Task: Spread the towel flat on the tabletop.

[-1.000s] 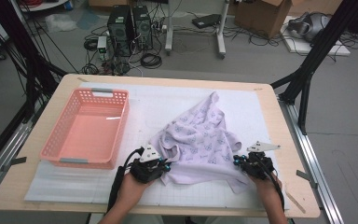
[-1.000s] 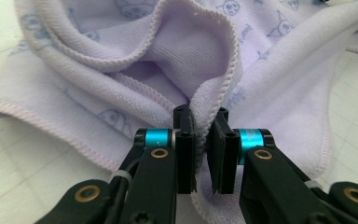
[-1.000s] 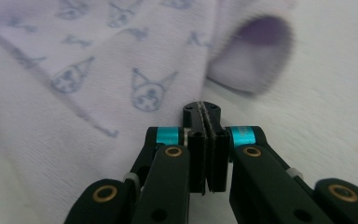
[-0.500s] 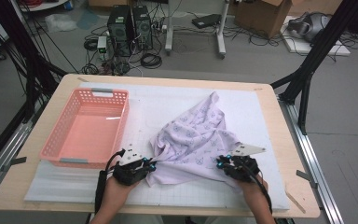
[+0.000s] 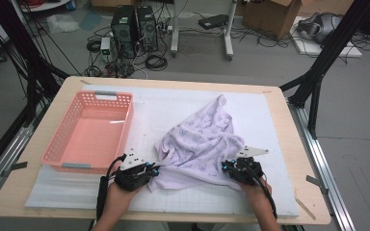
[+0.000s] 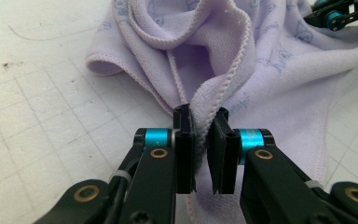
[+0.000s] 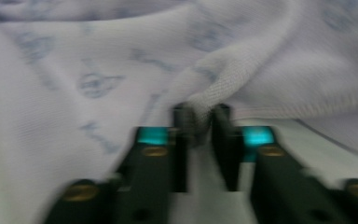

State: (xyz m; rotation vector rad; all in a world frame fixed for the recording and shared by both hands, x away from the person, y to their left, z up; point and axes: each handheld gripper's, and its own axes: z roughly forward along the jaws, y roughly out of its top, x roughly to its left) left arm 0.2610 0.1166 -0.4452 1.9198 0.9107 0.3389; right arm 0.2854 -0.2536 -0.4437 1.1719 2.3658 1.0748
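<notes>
Gripping the near hem of the crumpled lilac terry towel with a pale blue printed pattern [image 5: 200,147] is being done at two points: the left gripper [image 6: 201,122] is being kept pressed together on a folded stitched edge, and the right gripper [image 7: 202,122], whose jaws have just been closing, is pinching a bunched fold of the same cloth, though that view is blurred. The towel is lying heaped near the middle of the white gridded mat [image 5: 77,190] on the light wooden desk [image 5: 289,130], just right of the empty salmon-pink plastic lattice basket [image 5: 58,139]. For the spreading to go well, both pinches are probably best held firm while the hands are being drawn apart evenly, so that neither edge is slipping out. One towel, one basket and two grippers are being counted.
</notes>
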